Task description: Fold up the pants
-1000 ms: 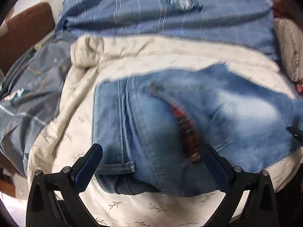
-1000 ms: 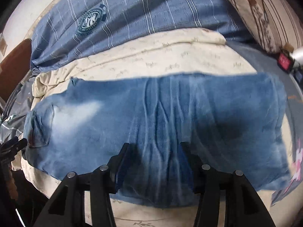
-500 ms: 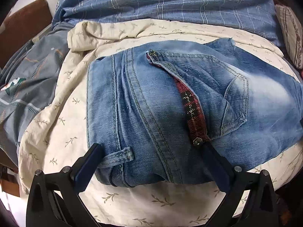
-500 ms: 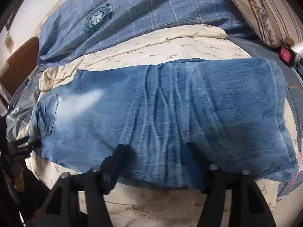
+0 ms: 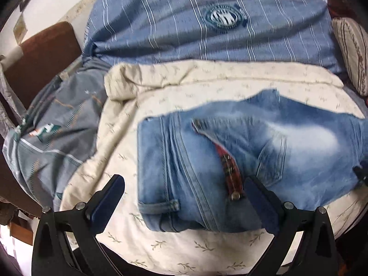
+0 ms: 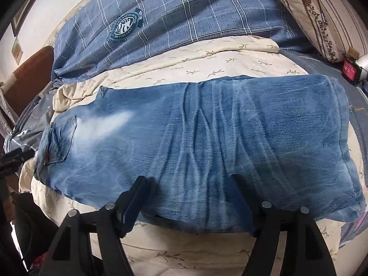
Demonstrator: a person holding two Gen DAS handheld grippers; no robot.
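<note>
Cream quilt (image 5: pixel 174 248) with a small leaf-sprig print covers the near surface, its far edge rumpled into a roll at left. Behind it, touching, lies a blue plaid cloth (image 6: pixel 207 16) bearing a round dark-green-and-white emblem (image 6: pixel 124 27). Grey printed bedding (image 5: pixel 53 142) is bunched at the quilt's left edge. Brown headboard (image 5: pixel 43 55) stands beyond. Striped floral pillow (image 6: pixel 322 16) at far right; red-labelled object (image 6: pixel 349 70) below it, unidentifiable.

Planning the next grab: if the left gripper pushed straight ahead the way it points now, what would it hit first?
Most likely the jeans: the left gripper stands open, angled down at their waistband end, belt loop and button between its fingers. Depth is unclear, but nothing else lies in front.
</note>
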